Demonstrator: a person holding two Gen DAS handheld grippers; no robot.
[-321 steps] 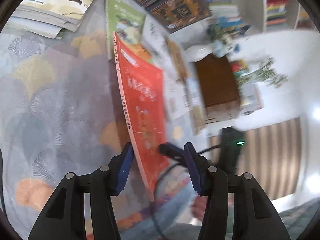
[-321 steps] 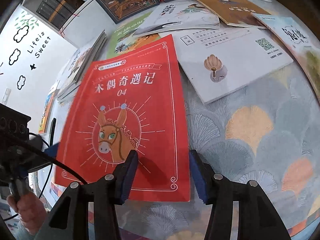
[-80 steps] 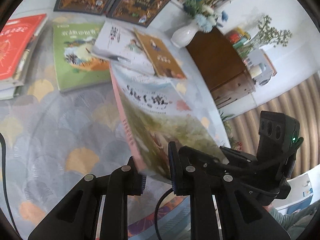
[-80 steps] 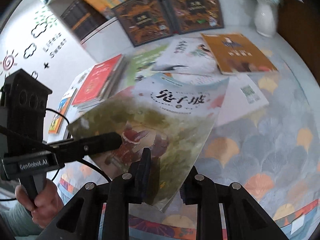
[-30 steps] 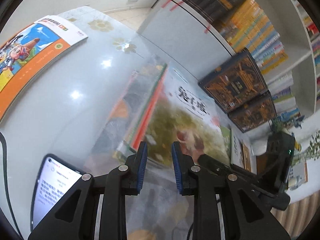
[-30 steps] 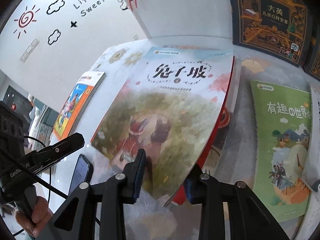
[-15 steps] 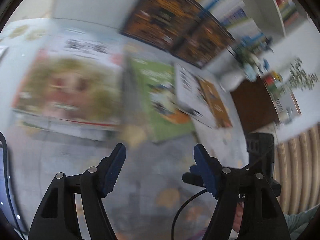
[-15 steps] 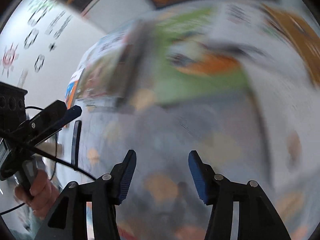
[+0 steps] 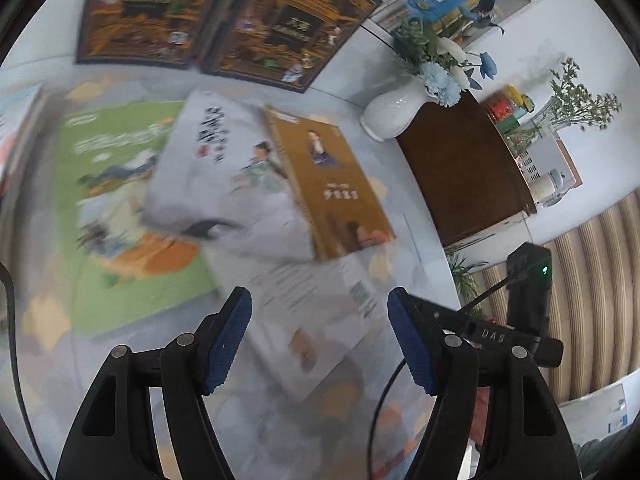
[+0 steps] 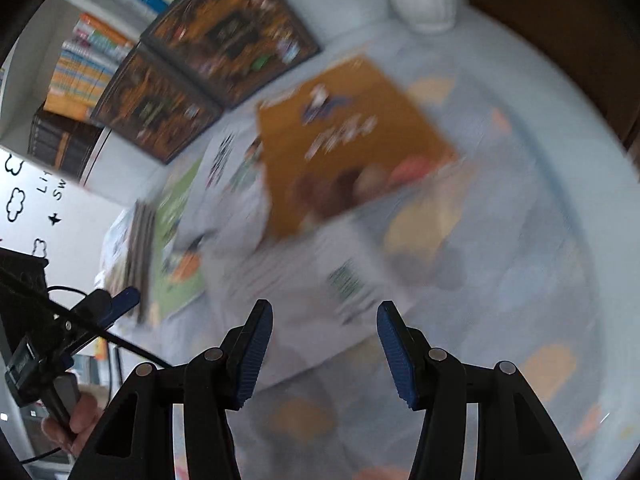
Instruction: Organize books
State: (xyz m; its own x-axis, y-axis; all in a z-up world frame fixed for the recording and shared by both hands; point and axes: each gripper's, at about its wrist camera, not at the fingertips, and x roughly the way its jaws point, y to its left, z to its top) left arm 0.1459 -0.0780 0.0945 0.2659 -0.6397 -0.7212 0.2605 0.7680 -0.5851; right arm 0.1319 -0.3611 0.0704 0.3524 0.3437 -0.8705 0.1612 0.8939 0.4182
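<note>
Loose books lie on the patterned table. A white book (image 9: pixel 316 316) with a small code mark lies face down nearest me, under both grippers. Beyond it lie an ochre book (image 9: pixel 332 184), a pale grey-white book (image 9: pixel 216 168) and a green book (image 9: pixel 124 208). My left gripper (image 9: pixel 318 338) is open above the white book, nothing between its fingers. My right gripper (image 10: pixel 324 350) is also open and empty over the same white book (image 10: pixel 316 292), with the ochre book (image 10: pixel 348 148) further on. The stack of sorted books (image 10: pixel 136 256) shows at the left edge of the right wrist view.
Two dark ornate books (image 9: pixel 216 16) lean against the shelf at the back. A white vase (image 9: pixel 394 114) with blue flowers stands beside a dark wooden cabinet (image 9: pixel 464 168) at the table's far right. A hand (image 10: pixel 84 420) holds the left gripper's handle.
Both grippers let go of the rabbit-title book on the left stack, opened, and swung right across the table to hover over the white face-down book.
</note>
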